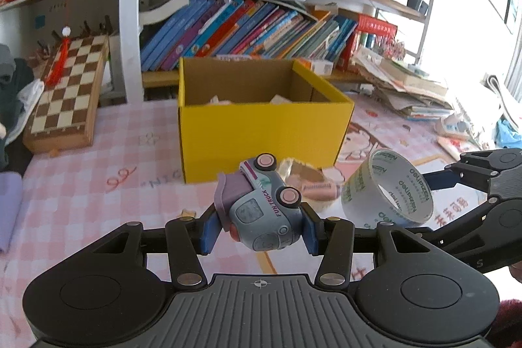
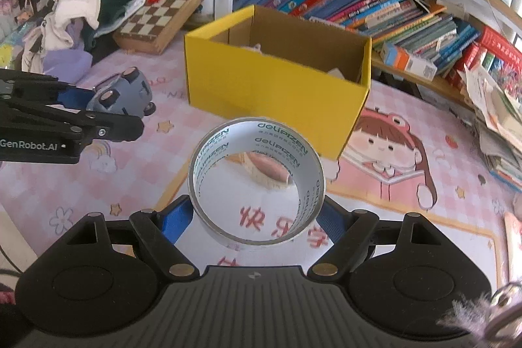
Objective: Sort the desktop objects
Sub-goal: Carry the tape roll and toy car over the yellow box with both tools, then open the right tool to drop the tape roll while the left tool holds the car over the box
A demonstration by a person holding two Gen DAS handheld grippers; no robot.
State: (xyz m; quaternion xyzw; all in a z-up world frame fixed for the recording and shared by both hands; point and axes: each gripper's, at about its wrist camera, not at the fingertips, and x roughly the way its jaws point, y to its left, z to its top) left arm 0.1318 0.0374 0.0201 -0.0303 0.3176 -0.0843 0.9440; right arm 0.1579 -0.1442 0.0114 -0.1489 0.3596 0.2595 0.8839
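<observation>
The left gripper (image 1: 261,225) grasps a small grey plastic toy truck with pink wheels (image 1: 261,211) between its blue pads, tipped on its side above the pink checked tablecloth (image 1: 98,172). At 3 o'clock from it, the right gripper (image 2: 254,217) is clenched on a grey roll of wide adhesive tape (image 2: 256,181), held in the air with its opening toward the camera. At 12 o'clock from both stands the open yellow cardboard box (image 1: 261,132), near them. A wooden chessboard (image 1: 68,90) leans at 10 o'clock.
</observation>
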